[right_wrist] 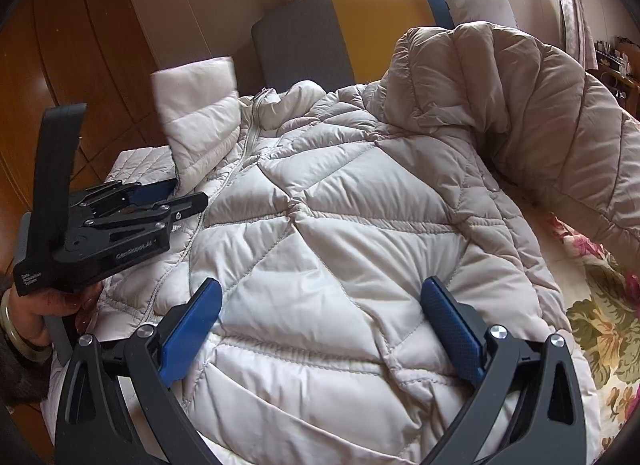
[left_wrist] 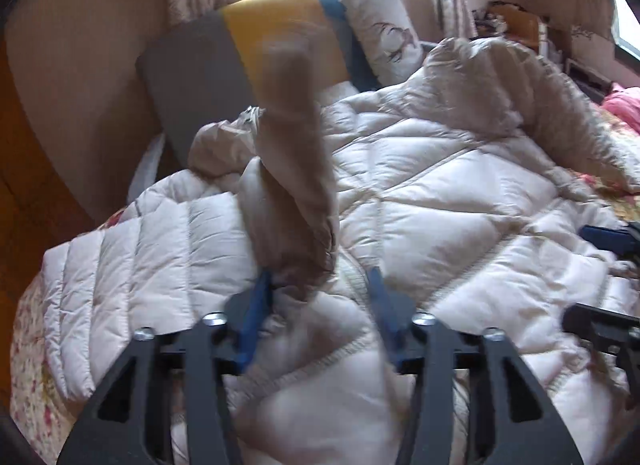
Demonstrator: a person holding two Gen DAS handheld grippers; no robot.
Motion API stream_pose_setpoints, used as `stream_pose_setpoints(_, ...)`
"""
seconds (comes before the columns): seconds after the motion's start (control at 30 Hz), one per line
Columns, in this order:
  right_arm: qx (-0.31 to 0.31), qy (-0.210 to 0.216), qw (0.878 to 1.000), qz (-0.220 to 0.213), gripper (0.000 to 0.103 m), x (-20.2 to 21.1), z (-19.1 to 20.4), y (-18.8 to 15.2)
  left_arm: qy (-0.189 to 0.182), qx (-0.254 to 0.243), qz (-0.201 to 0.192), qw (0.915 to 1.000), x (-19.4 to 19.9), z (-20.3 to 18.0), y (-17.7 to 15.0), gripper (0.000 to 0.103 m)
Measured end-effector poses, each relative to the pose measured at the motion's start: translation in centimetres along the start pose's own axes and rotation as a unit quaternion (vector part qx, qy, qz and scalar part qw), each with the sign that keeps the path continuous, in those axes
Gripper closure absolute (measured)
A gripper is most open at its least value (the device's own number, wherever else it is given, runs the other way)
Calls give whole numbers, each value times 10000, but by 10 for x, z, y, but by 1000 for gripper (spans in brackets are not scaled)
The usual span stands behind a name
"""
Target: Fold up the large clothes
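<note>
A cream quilted puffer jacket (left_wrist: 420,169) (right_wrist: 320,205) lies spread across the bed, zip side to the left. One sleeve (left_wrist: 292,169) (right_wrist: 196,105) stands up from the jacket's left side, blurred in the left wrist view. Its cuff end sits between the jaws of my left gripper (left_wrist: 320,277) (right_wrist: 186,193), which stand apart; the cloth touches only the left finger (left_wrist: 260,297). My right gripper (right_wrist: 326,321) hovers open over the jacket's lower body with nothing between its pads; part of it shows at the right edge (left_wrist: 608,241). The other sleeve (right_wrist: 540,105) is bunched up at the right.
A floral bedsheet (right_wrist: 592,313) shows beside the jacket. At the head stand a grey, yellow and blue headboard (right_wrist: 360,25) and a white pillow (left_wrist: 380,29). Wooden cupboard doors (right_wrist: 72,45) line the left. A hand with a bangle (right_wrist: 24,317) holds the left gripper.
</note>
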State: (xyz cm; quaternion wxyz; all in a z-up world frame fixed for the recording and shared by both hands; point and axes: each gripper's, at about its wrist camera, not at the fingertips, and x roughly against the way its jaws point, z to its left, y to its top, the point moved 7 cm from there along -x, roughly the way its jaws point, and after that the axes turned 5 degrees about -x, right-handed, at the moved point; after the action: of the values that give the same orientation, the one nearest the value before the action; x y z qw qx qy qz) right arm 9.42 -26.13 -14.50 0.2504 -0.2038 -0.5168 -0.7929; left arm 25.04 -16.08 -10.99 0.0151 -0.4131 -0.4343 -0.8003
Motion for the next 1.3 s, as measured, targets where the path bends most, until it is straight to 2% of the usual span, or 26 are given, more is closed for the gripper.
stream_pose_setpoints(0.13,7,-10,10000,1,3,1,1,-1,-53,260,-418,9988,26,8,5,48)
stream_pose_setpoints(0.23,7,-10,10000,-2,3,0,2,-1,-29,1029,-614,9928,37,37,2,48)
stream_pose_setpoints(0.27,8,-11,10000,1,3,0,1,-1,117,1449,-613,9875,38,56,-4,48)
stream_pose_setpoints(0.37,19,-19,10000,-18,3,1,2,-2,617,2244,-485,9713,31,99,-24,48)
stream_pose_setpoints(0.4,22,-20,10000,-24,3,2,2,-2,747,2622,-359,9614,27,117,-39,48)
stream_pose_setpoints(0.47,26,-23,10000,-30,3,2,3,-2,513,3272,-300,9431,17,137,-68,48)
stream_pose_setpoints(0.5,39,-28,10000,-36,3,3,4,-3,423,3412,-275,9386,15,141,-79,48)
stream_pose_setpoints(0.6,146,-103,9998,24,3,4,5,-6,257,3410,-324,9392,16,136,-96,48)
stream_pose_setpoints(0.67,282,-150,9995,25,3,7,7,-11,298,3332,-352,9417,21,131,-100,48)
stream_pose_setpoints(0.77,270,-4,9996,-103,3,16,6,-12,262,3337,-402,9415,24,130,-102,48)
stream_pose_setpoints(0.87,-127,280,9991,-291,3,34,-3,-5,180,3404,-448,9390,26,131,-104,48)
stream_pose_setpoints(0.93,-664,469,9954,-497,3,51,-19,5,200,3374,-433,9401,26,133,-103,48)
stream_pose_setpoints(1.0,-1457,532,9859,-622,3,60,-48,16,225,3345,-401,9413,25,132,-102,48)
stream_pose_setpoints(1.13,-2898,377,9560,-267,4,44,-120,17,275,3308,-376,9426,26,128,-103,48)
stream_pose_setpoints(1.17,-3162,470,9471,-288,9,42,-132,19,283,3298,-370,9429,26,127,-104,48)
stream_pose_setpoints(1.2,-3371,595,9387,-412,10,42,-142,23,296,3285,-366,9433,26,127,-104,47)
stream_pose_setpoints(1.3,-3706,592,9245,-668,8,39,-162,41,302,3243,-345,9448,26,124,-102,42)
